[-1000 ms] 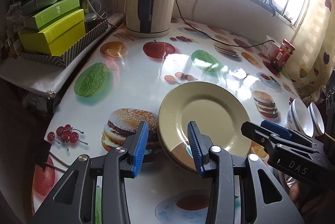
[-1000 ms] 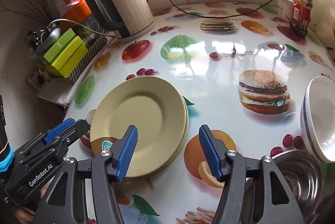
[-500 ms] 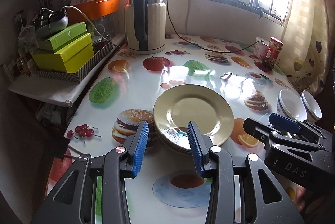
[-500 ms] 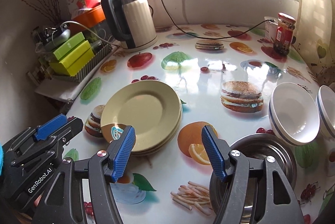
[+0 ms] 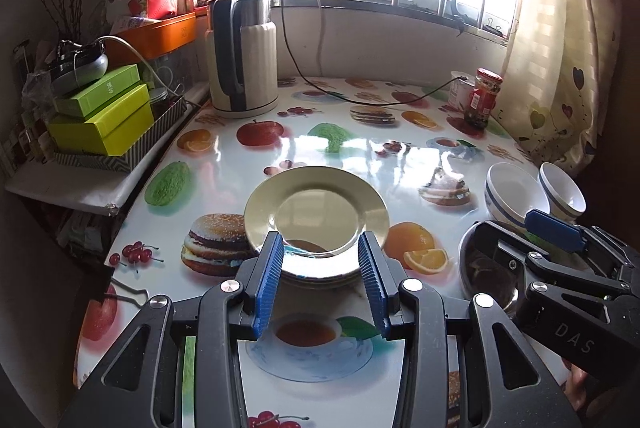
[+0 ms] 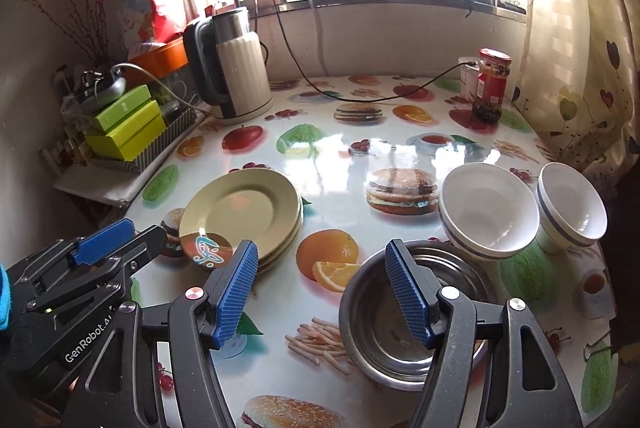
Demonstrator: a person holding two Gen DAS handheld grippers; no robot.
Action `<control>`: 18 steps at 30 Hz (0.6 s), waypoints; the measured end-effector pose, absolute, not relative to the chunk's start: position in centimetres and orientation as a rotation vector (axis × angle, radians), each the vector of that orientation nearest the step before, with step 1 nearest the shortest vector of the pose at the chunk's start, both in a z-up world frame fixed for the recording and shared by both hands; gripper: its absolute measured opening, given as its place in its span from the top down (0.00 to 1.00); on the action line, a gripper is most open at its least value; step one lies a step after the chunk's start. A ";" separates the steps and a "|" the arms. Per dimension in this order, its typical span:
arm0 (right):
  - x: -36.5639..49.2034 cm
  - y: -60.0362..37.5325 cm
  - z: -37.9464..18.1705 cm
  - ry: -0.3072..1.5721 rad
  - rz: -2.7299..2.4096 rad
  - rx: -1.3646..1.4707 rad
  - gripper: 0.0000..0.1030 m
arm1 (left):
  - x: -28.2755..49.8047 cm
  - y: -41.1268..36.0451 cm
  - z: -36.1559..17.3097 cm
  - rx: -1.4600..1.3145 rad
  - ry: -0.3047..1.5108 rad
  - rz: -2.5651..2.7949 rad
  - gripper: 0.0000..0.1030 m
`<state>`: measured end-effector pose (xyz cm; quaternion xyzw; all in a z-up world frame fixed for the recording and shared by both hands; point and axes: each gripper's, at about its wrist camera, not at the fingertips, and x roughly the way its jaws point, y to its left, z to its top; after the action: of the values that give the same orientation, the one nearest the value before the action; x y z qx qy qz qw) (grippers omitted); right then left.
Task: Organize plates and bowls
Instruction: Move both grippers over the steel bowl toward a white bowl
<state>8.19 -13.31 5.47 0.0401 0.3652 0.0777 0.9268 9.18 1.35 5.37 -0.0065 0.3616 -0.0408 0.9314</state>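
A stack of beige plates [image 5: 316, 216] lies on the fruit-print table; it also shows in the right wrist view [image 6: 240, 212]. My left gripper [image 5: 322, 284] is open and empty, just short of the stack's near edge. Two white bowls with blue rims [image 6: 488, 212] [image 6: 572, 208] stand at the right, the left one leaning on a steel bowl [image 6: 400, 312]. My right gripper [image 6: 326, 296] is open and empty, above the table between the plates and the steel bowl. The white bowls [image 5: 516, 192] show in the left wrist view too.
A kettle [image 5: 244, 68] with its cord stands at the back left. A red-lidded jar [image 5: 484, 96] stands at the back right. Green boxes in a tray [image 5: 104, 120] sit on a side shelf at the left. A curtain [image 6: 592, 68] hangs at the right.
Both grippers have pulled back and up from the plate stack, so more of the table and the bowls are in view. The plates have not moved.
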 end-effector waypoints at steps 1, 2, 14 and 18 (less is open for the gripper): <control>7.9 -13.8 5.6 0.745 0.147 0.088 0.35 | 9.3 1.0 5.4 -0.014 0.740 -0.098 0.61; 7.8 -14.3 5.7 0.743 0.136 0.095 0.35 | 9.4 0.6 5.4 -0.016 0.742 -0.117 0.61; 6.9 -20.5 6.3 0.723 -0.018 0.155 0.35 | 10.9 -4.8 6.4 0.031 0.726 -0.255 0.61; 6.7 -22.6 6.2 0.728 -0.063 0.174 0.35 | 11.7 -6.7 6.2 0.045 0.737 -0.297 0.61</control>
<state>6.68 -22.58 6.18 0.0850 0.3553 -0.0306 0.9304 11.73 -6.70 6.22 0.0220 0.3586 -0.1444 0.9220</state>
